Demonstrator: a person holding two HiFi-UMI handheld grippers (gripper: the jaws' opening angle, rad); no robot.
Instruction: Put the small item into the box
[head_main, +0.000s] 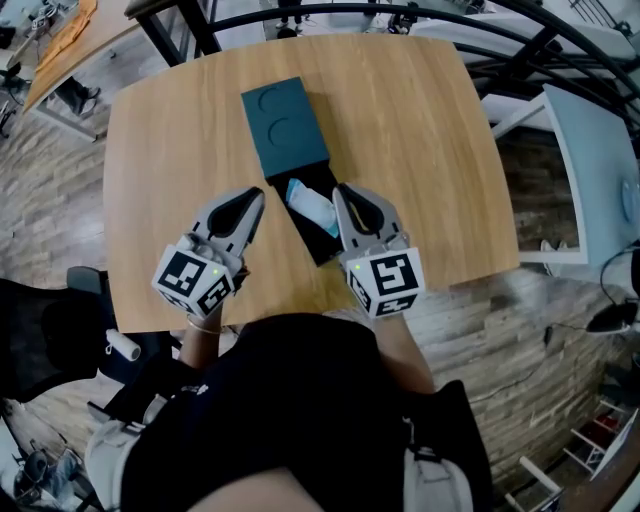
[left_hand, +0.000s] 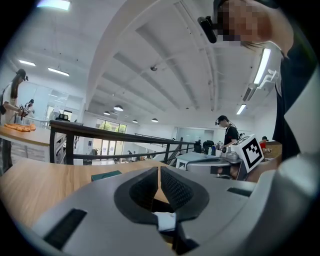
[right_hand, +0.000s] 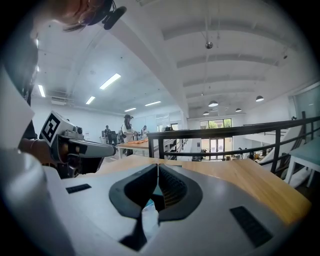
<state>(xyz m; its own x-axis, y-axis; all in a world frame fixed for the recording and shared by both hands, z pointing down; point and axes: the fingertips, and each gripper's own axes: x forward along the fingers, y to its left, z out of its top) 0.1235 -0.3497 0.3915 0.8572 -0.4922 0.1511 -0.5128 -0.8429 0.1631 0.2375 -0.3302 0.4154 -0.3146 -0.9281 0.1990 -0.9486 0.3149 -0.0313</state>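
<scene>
A dark teal box (head_main: 285, 125) lies mid-table, and its dark inner tray (head_main: 322, 246) reaches toward me. The small item (head_main: 309, 204), a white and light-blue packet, lies in that tray. My left gripper (head_main: 254, 197) rests left of the tray with its jaws shut and nothing between them. My right gripper (head_main: 342, 192) sits at the tray's right edge, close beside the packet, also shut and empty. The left gripper view shows the left gripper (left_hand: 159, 170), the box (left_hand: 106, 175) low on the table and the other gripper (left_hand: 235, 157). In the right gripper view my right gripper (right_hand: 158, 168) has its fingertips meeting.
The wooden table (head_main: 170, 150) ends just in front of my body. A black railing (head_main: 520, 50) curves behind it and a white table (head_main: 590, 160) stands to the right. People stand at far desks (left_hand: 20, 127). A dark chair (head_main: 40, 330) is at my left.
</scene>
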